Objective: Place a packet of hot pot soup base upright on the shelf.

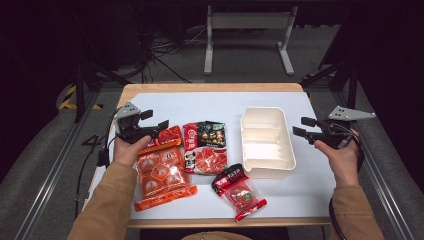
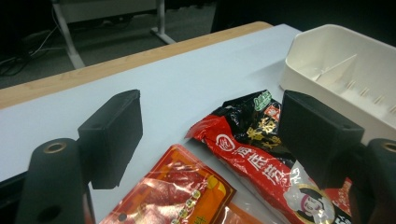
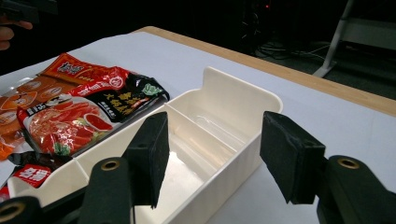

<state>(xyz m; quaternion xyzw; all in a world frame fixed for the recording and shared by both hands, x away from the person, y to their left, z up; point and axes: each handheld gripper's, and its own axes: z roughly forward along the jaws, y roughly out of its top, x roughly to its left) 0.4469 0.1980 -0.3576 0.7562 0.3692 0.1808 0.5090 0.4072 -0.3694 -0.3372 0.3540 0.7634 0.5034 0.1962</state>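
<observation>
Three snack packets lie on the pale mat: a large orange packet (image 1: 161,172), a red-and-black packet (image 1: 205,147) and a small red packet (image 1: 239,192). A white divided box (image 1: 267,165) stands to their right, with nothing inside. My left gripper (image 1: 155,119) hovers open over the top end of the orange packet. In the left gripper view, its jaws (image 2: 210,135) frame the red-and-black packet (image 2: 252,144) and the orange packet (image 2: 177,196). My right gripper (image 1: 300,126) is open beside the box's right wall. In the right gripper view, its jaws (image 3: 219,158) straddle the box (image 3: 233,93).
The table's wooden edge (image 1: 210,87) runs along the back. A metal stand (image 1: 247,30) and cables sit on the floor beyond. Bare mat shows behind the packets and at the front right. In the right gripper view, the other hand (image 3: 9,28) appears at top left.
</observation>
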